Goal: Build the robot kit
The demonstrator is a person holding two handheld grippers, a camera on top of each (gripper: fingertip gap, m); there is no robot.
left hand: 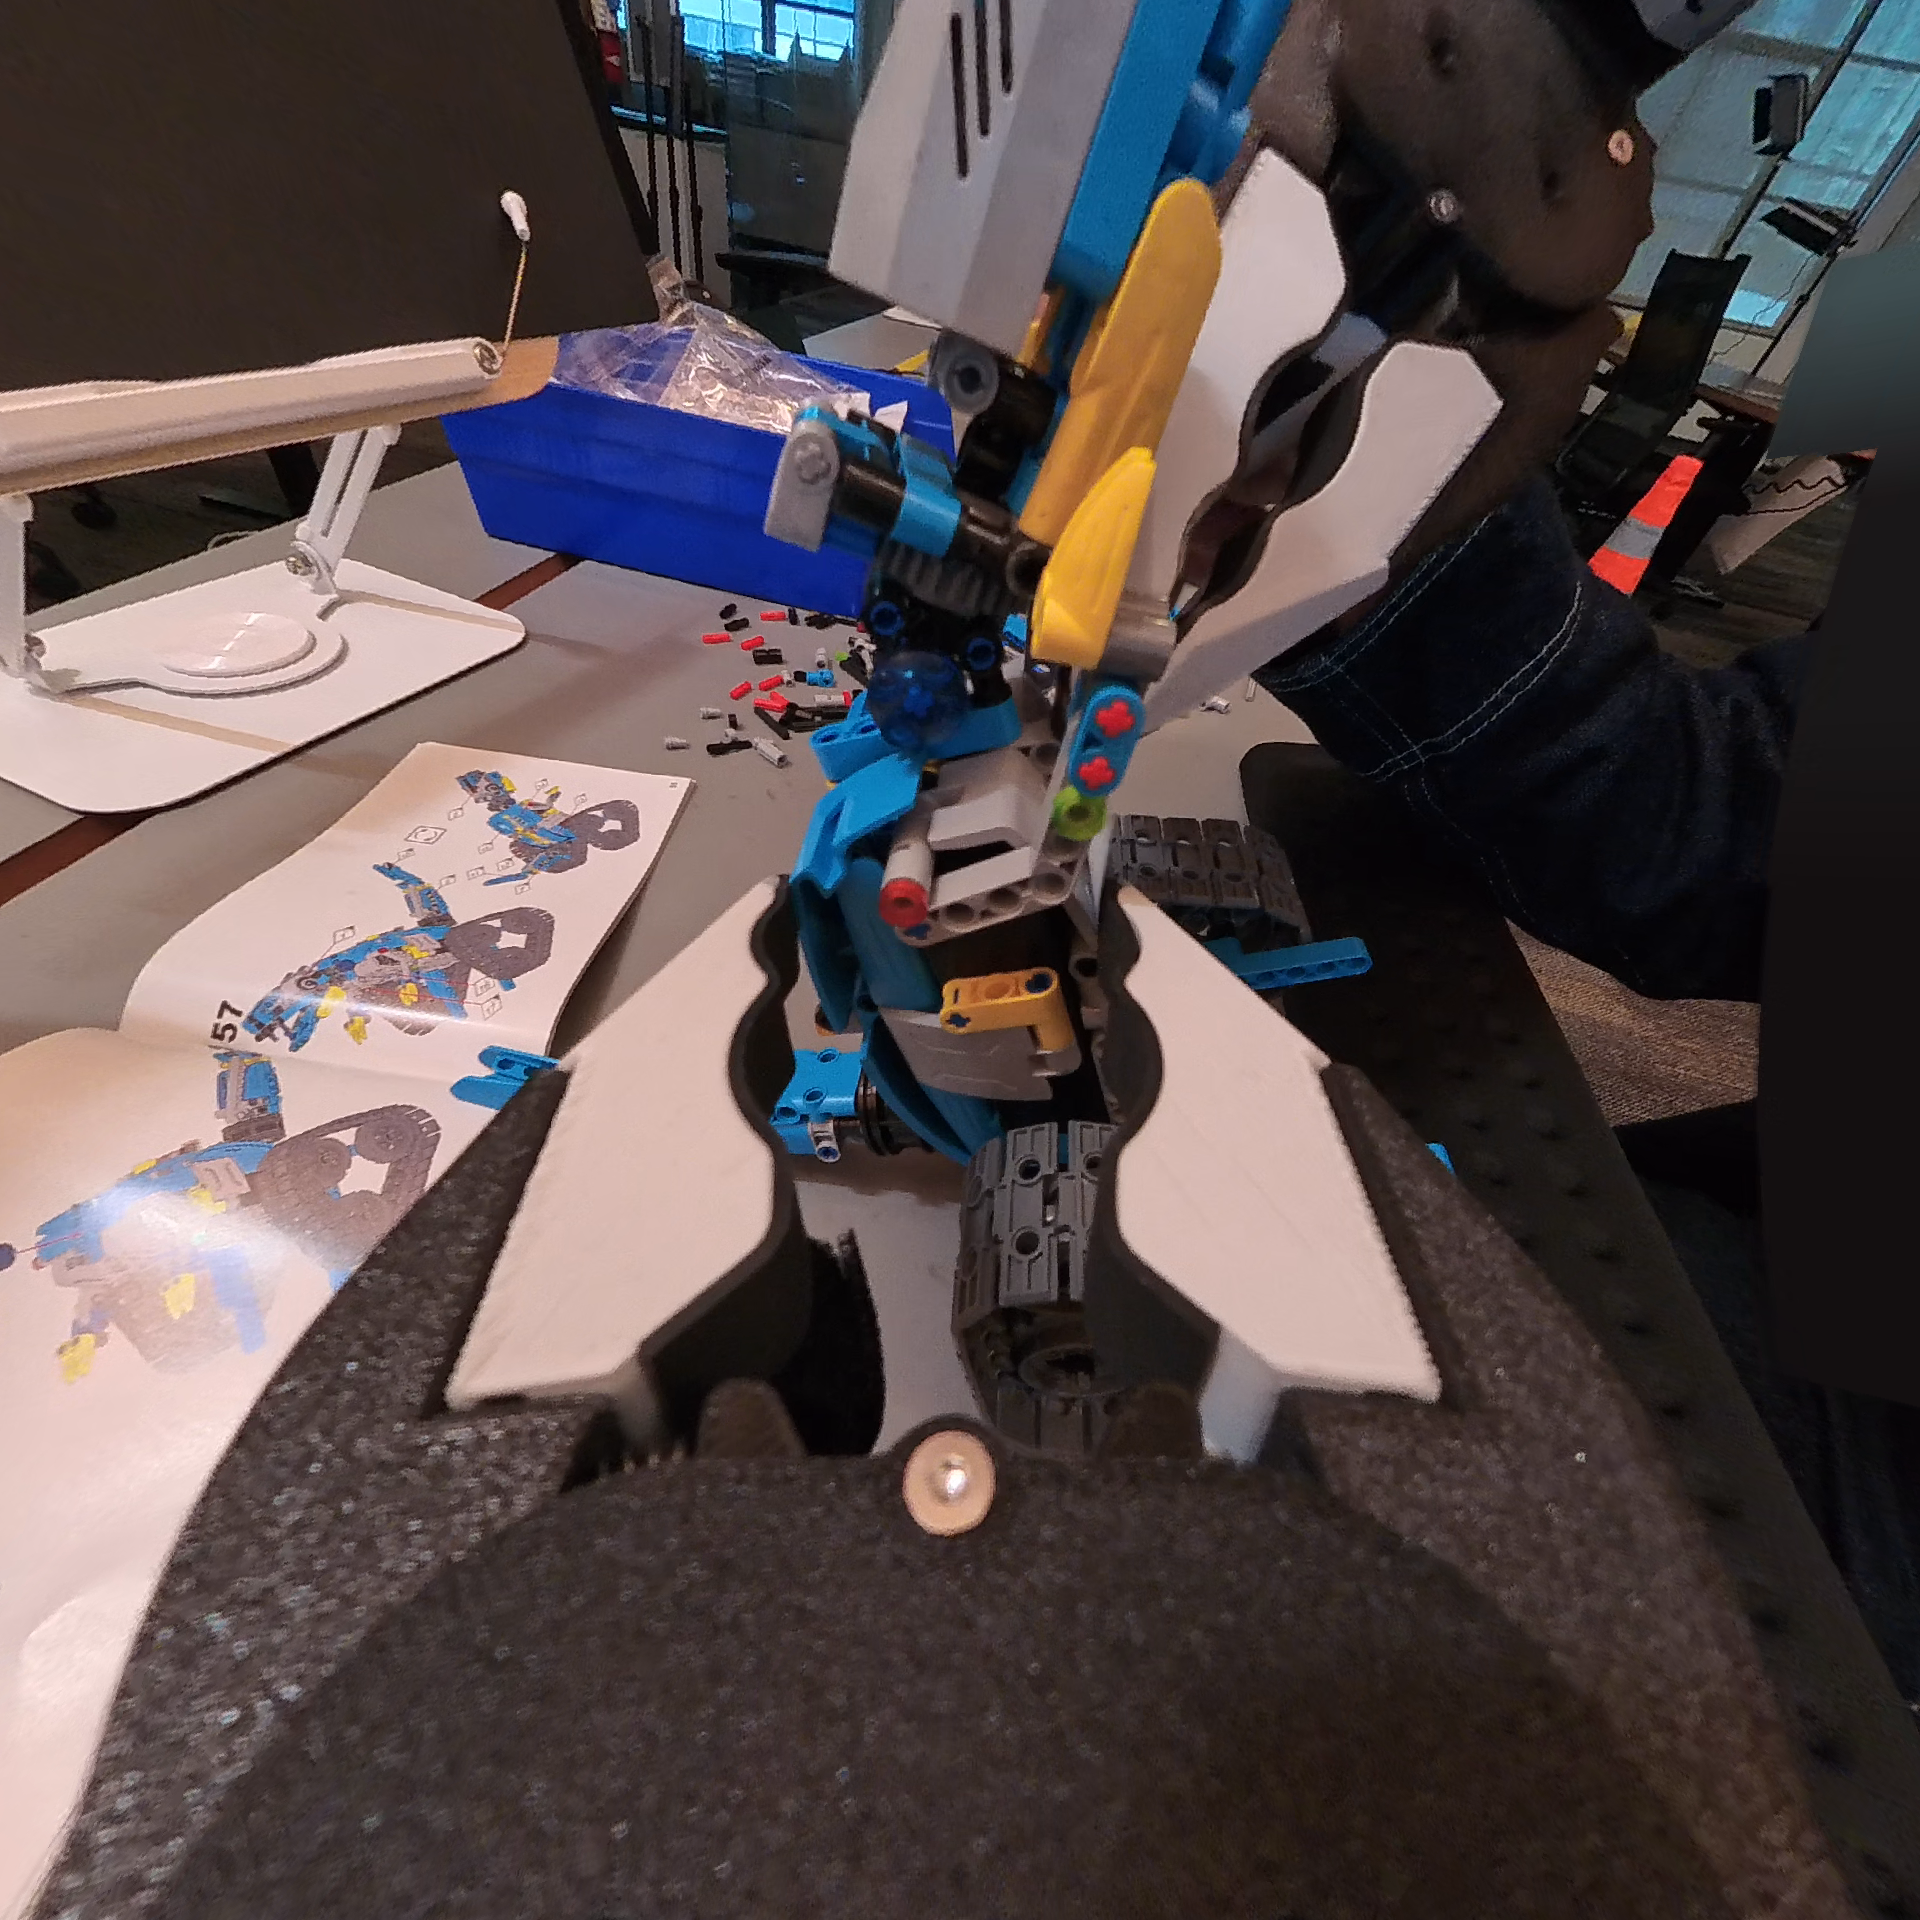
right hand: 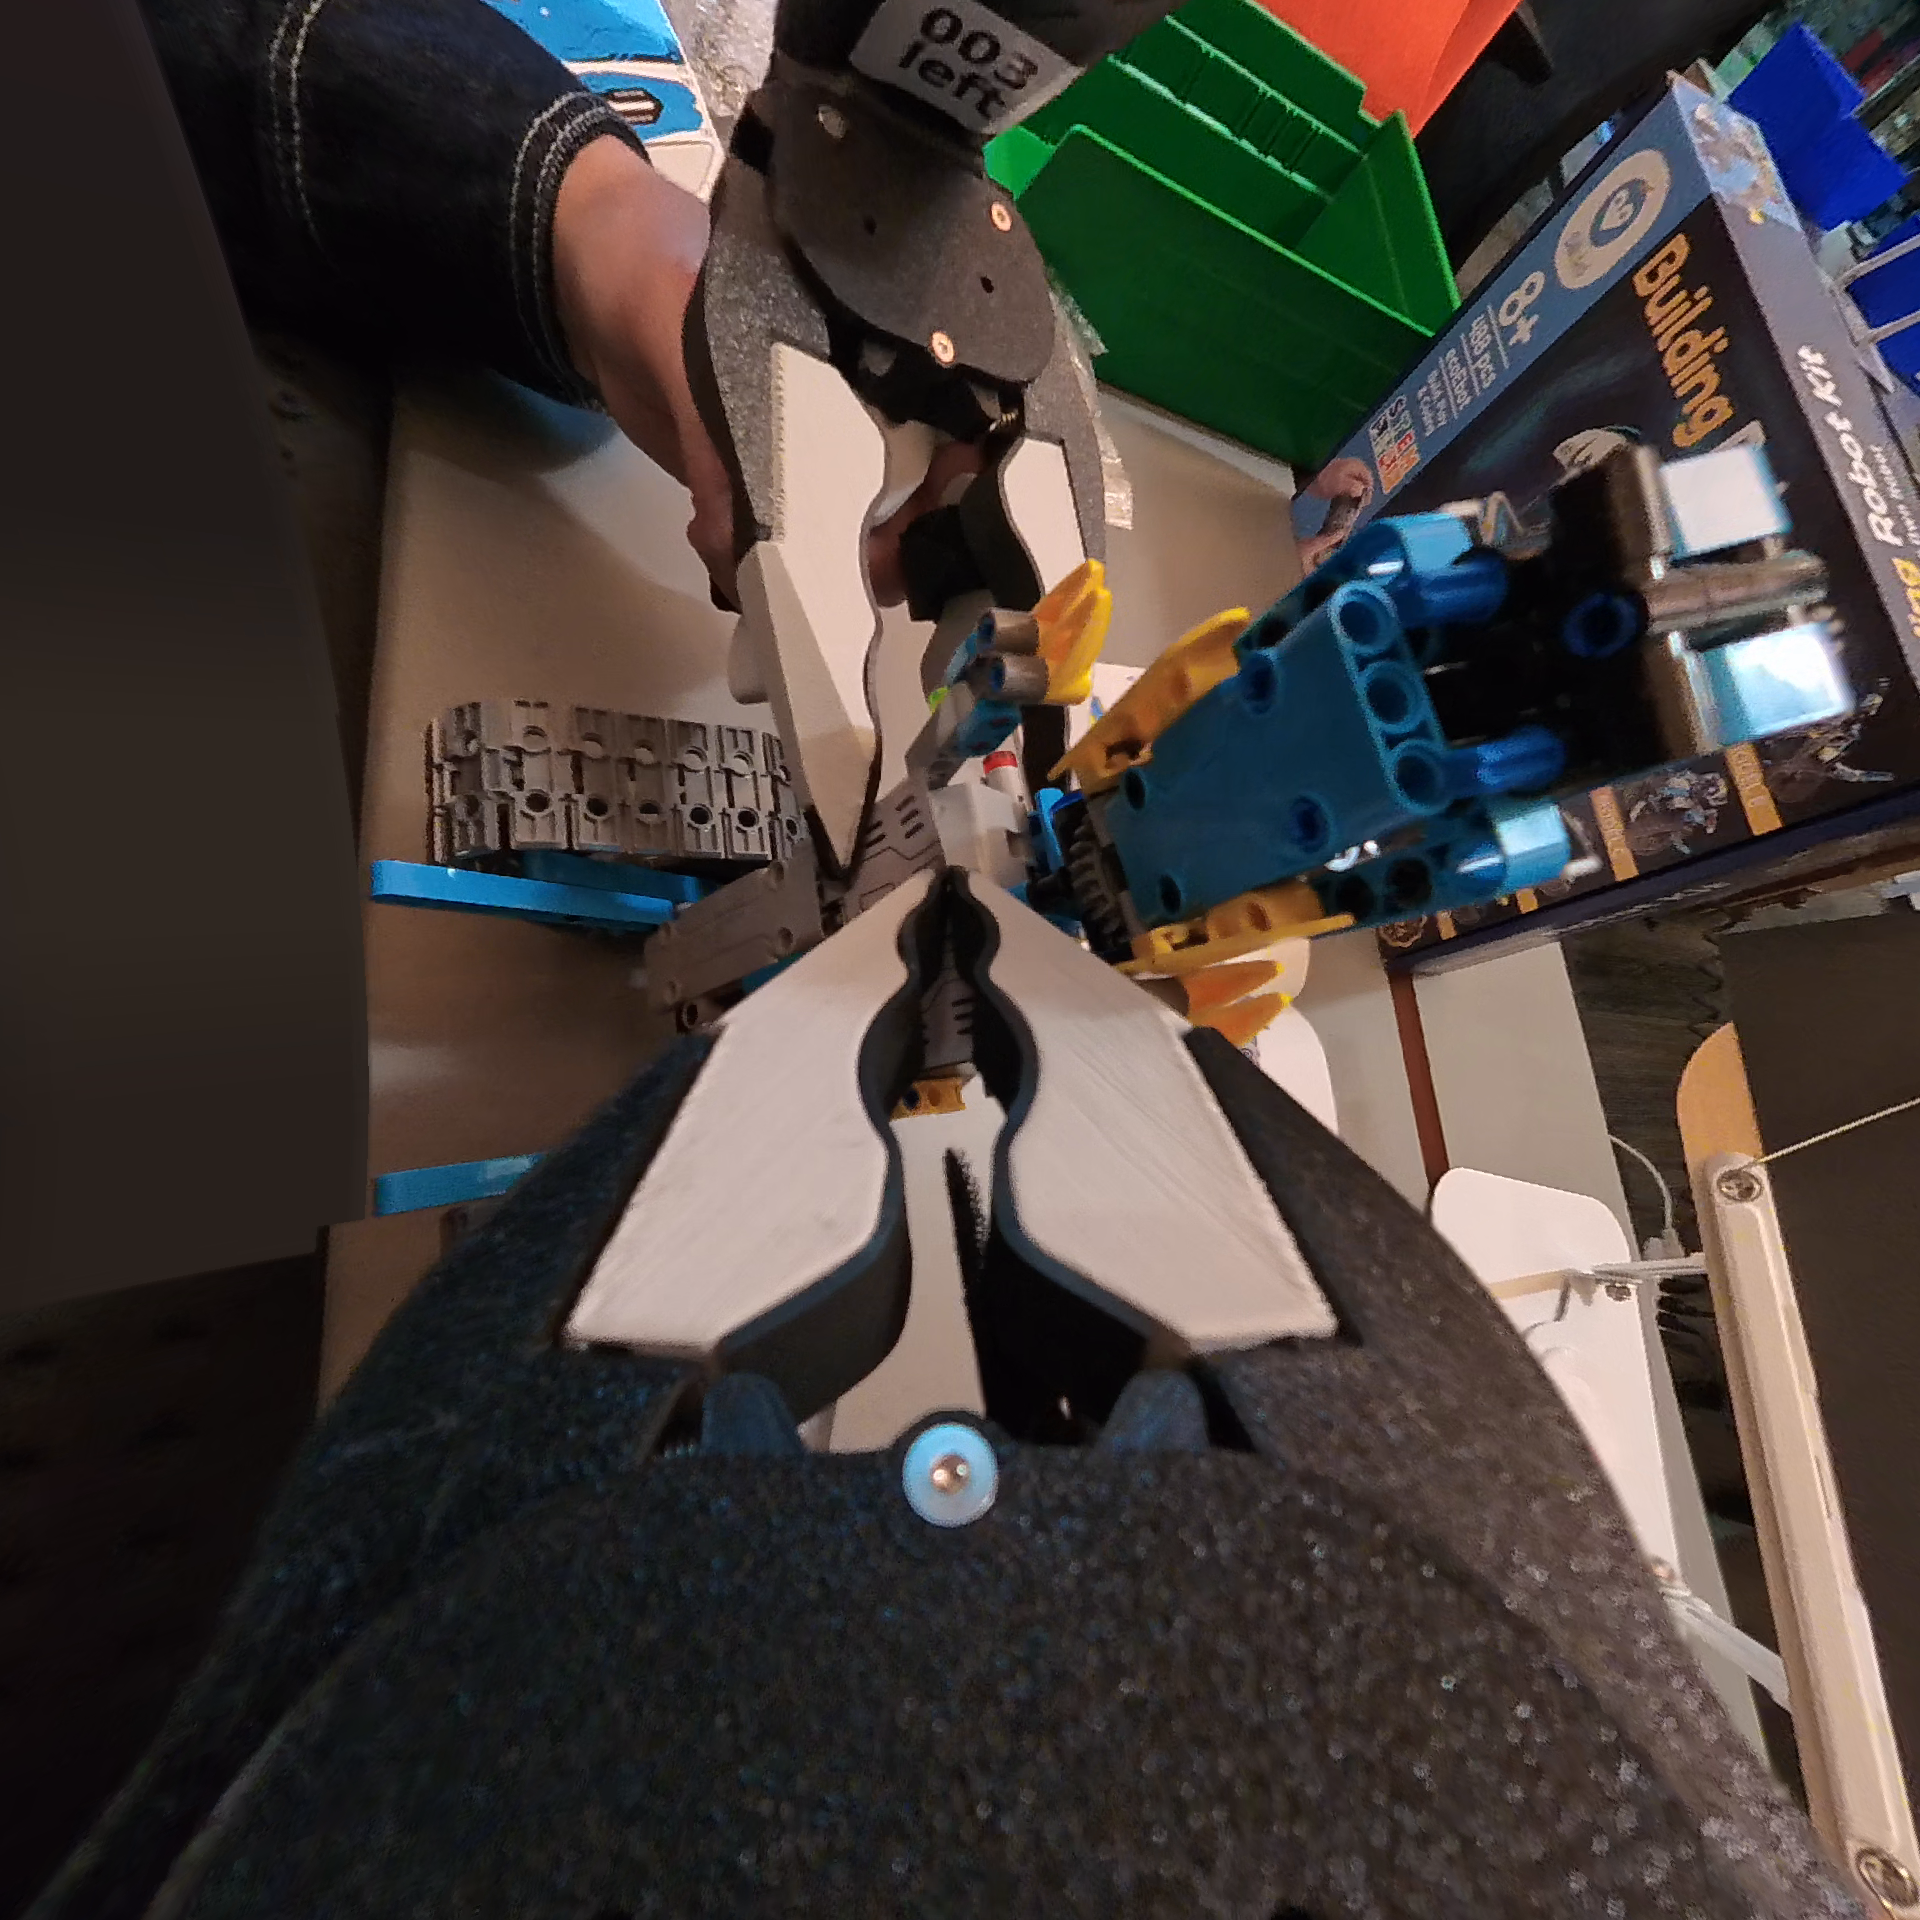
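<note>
A blue, grey and yellow brick robot model (left hand: 935,935) stands on the table, with grey tracks (left hand: 1023,1226) at its base. My left gripper (left hand: 951,899) is shut around the model's lower body, one finger on each side. My right gripper (right hand: 951,883) comes in from above and is shut on a grey panel (right hand: 945,1003) of the model. In the left wrist view the right gripper (left hand: 1164,644) shows at the upper right, beside the yellow claws (left hand: 1101,561). The left gripper (right hand: 894,727) shows in the right wrist view, held by a hand (right hand: 634,343).
An open instruction booklet (left hand: 364,987) lies left of the model. A white stand (left hand: 239,644), a blue bin (left hand: 644,468) and several small loose pieces (left hand: 769,686) sit behind. Green bins (right hand: 1226,229) and the kit box (right hand: 1610,468) stand beyond the model. Less than 4 cm separates the two grippers' tips.
</note>
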